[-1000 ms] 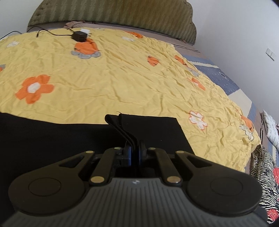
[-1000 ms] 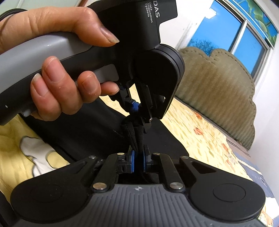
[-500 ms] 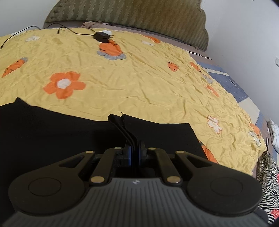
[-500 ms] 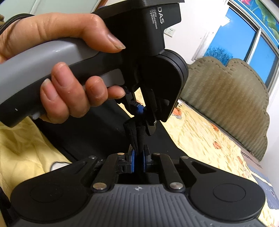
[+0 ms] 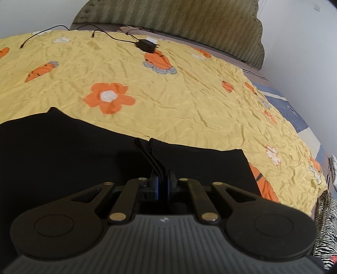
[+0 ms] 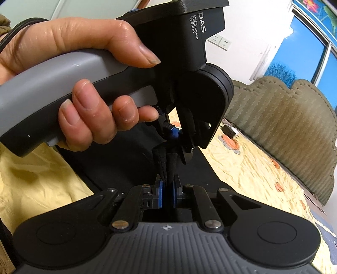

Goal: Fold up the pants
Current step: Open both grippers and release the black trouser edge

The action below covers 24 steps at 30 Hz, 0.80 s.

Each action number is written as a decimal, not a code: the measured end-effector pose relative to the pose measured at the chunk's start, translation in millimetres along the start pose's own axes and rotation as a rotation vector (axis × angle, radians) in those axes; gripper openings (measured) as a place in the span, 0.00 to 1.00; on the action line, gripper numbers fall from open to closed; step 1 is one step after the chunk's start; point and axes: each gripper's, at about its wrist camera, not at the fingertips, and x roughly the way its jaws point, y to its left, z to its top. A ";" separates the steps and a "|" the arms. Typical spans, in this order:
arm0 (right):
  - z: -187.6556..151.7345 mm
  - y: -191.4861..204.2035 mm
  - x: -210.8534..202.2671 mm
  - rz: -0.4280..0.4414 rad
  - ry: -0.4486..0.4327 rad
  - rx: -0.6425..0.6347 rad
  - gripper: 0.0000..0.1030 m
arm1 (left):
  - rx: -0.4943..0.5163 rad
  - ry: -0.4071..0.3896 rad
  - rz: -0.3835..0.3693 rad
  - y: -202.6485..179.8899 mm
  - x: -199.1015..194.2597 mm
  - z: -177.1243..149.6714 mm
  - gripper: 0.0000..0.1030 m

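Left gripper (image 5: 163,179) and right gripper (image 6: 167,189) each clamp a bunched edge of black pants (image 5: 63,151) at lower centre, over a yellow floral bedspread (image 5: 168,88).

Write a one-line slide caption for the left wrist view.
Left gripper pinches the edge of black pants above a yellow flowered bedspread, charger near the headboard.

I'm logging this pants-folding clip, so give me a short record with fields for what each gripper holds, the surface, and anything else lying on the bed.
left gripper: jaws shut on a bunched edge of the black pants
right gripper: jaws shut on the black pants, close to the left gripper
surface: yellow bedspread with orange flowers and carrots
other items: black charger with cable near the headboard
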 end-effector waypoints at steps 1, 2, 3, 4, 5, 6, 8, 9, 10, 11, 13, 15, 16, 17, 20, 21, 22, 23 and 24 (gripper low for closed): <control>0.9 1.1 1.7 0.006 0.000 -0.004 0.09 | -0.007 0.001 0.003 3.6 0.0 0.5 0.06; 2.1 0.1 4.8 0.011 -0.001 -0.007 0.09 | -0.012 0.001 0.007 6.8 0.1 0.7 0.06; 2.9 1.0 6.8 0.016 0.000 -0.012 0.09 | -0.015 0.004 0.010 10.0 0.6 0.9 0.06; 6.4 1.8 9.6 0.020 0.000 -0.017 0.09 | -0.019 0.007 0.013 13.2 1.8 1.3 0.06; 8.1 2.8 11.3 0.026 0.001 -0.021 0.09 | -0.020 0.011 0.015 15.4 2.8 1.2 0.06; 8.7 3.7 13.2 0.029 0.002 -0.025 0.09 | -0.021 0.014 0.018 17.5 3.7 1.0 0.06; 11.1 4.4 16.9 0.034 0.006 -0.031 0.09 | -0.021 0.020 0.018 21.0 5.4 0.3 0.06; 10.8 3.4 18.7 0.036 0.010 -0.033 0.09 | -0.024 0.023 0.019 22.7 6.3 0.1 0.06; 10.1 3.3 20.4 0.038 0.016 -0.035 0.09 | -0.028 0.027 0.016 24.2 7.4 -0.4 0.07; 9.2 2.2 22.2 0.040 0.024 -0.035 0.09 | -0.031 0.032 0.017 25.4 8.5 -1.1 0.09; 10.3 8.8 21.2 0.043 0.043 -0.037 0.09 | -0.035 0.034 0.045 28.0 10.5 -1.9 0.13; 9.8 13.3 20.2 0.043 0.057 -0.042 0.09 | -0.026 0.021 0.073 30.9 9.5 -2.2 0.20; 14.1 10.3 23.5 0.043 0.059 -0.046 0.09 | -0.021 0.014 0.086 32.2 8.0 -2.1 0.21; 15.5 9.3 24.7 0.041 0.061 -0.049 0.09 | -0.019 0.007 0.097 33.8 6.3 -1.7 0.24; 20.0 8.6 23.0 0.044 0.071 -0.054 0.11 | -0.028 -0.017 0.131 41.4 -1.1 1.3 0.38; 21.2 8.1 20.7 0.049 0.072 -0.053 0.12 | -0.030 -0.029 0.146 44.4 -4.0 2.7 0.39; 22.6 6.0 17.4 0.061 0.073 -0.046 0.17 | -0.030 -0.039 0.163 47.3 -6.5 4.9 0.40; 23.3 4.3 11.7 0.083 0.075 -0.033 0.22 | -0.030 -0.043 0.175 49.5 -8.0 7.2 0.41; 24.7 1.5 7.5 0.110 0.068 -0.019 0.24 | -0.029 -0.044 0.178 50.9 -9.9 9.3 0.41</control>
